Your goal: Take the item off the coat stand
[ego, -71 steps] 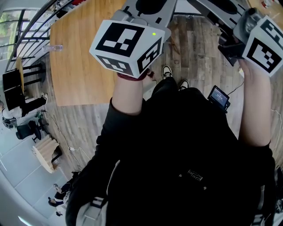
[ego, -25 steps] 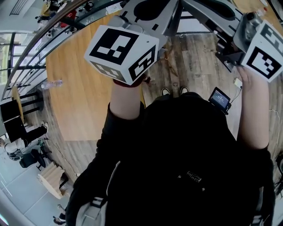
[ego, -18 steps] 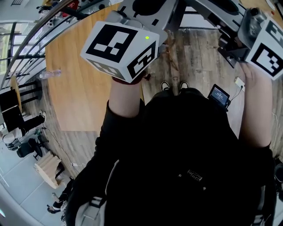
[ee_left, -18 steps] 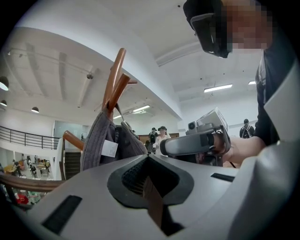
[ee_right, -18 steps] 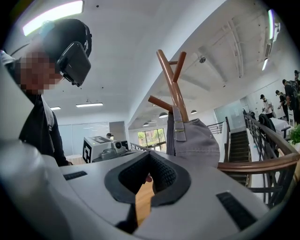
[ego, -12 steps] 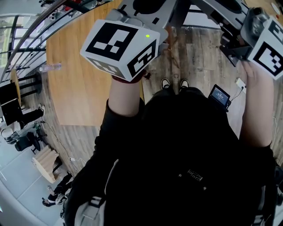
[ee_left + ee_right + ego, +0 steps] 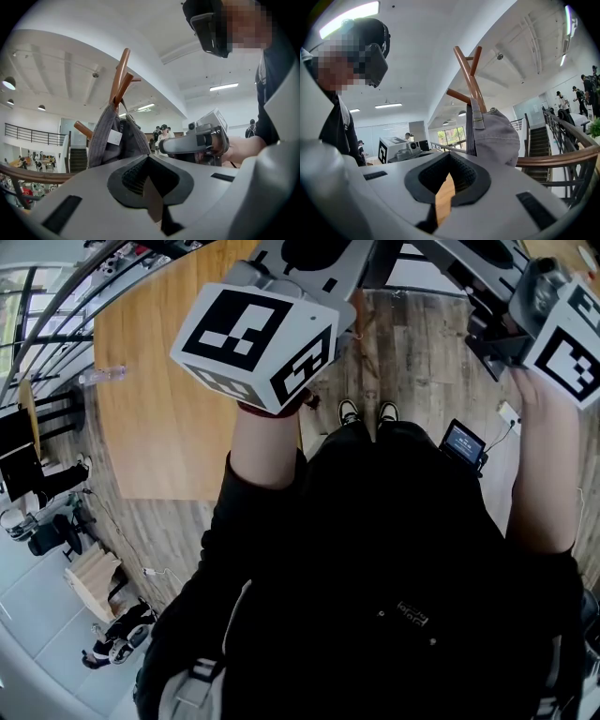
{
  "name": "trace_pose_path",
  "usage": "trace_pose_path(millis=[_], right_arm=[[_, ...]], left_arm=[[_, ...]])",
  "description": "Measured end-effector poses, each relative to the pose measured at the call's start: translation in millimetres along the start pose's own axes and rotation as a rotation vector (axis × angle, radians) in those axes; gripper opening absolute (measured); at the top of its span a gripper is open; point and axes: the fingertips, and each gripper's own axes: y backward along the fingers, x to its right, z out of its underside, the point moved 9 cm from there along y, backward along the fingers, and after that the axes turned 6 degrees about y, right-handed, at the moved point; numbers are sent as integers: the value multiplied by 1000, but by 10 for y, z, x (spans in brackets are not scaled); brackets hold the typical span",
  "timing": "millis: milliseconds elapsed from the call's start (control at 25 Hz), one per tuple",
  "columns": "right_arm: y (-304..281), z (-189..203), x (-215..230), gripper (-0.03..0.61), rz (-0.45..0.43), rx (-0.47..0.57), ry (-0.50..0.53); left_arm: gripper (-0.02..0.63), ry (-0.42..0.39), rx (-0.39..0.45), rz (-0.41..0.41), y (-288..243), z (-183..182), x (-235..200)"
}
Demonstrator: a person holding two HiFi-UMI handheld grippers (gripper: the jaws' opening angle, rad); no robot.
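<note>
Cap [image 7: 499, 138] hung on the coat stand [image 7: 468, 75]; neither gripper held it

The left gripper [image 7: 150, 187] and right gripper [image 7: 447, 180] sat on either side of the coat stand, each with jaws together on nothing; the cap draped from a peg of the stand, above and ahead of both, touching neither; closed jaws could only nudge the cap or knock the stand; a sideways pull would likely snag it on the peg.

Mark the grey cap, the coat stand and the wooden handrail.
grey cap [image 7: 499, 138]: right gripper view, on its crown.
coat stand [image 7: 468, 75]: right gripper view, on an upper wooden peg.
wooden handrail [image 7: 543, 160]: right gripper view, on the rail's side.
</note>
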Motion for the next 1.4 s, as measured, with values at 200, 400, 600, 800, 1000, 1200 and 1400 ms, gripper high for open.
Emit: trace_pose_path(millis=[200,400,600,800,1000,1200,1400], right_arm=[[2,-13,0,15,-2,-3,-3],[-38,18,5,16,9,-18,7],[-173,154,19,17,61,-62,45],[-111,224,-16,17,66,-64,43],[-134,277,-13,17,53,-54,40],[-111,277,-23,17,53,-56,38],[-112,286,-12,18,62,-56,32]], left_arm=[[-3,7,-6,-14,15,-11,-15],[-3,13,-19,-35,-68,14,-22],[-3,17,-21,-76,-108,140,-205],[-3,23,-20,-79,-126,176,-151],[-3,4,-41,-154,-136,166,-188],[-4,6,-31,-172,-106,147,-197],[-3,21,-23,-145,-87,182,-185]])
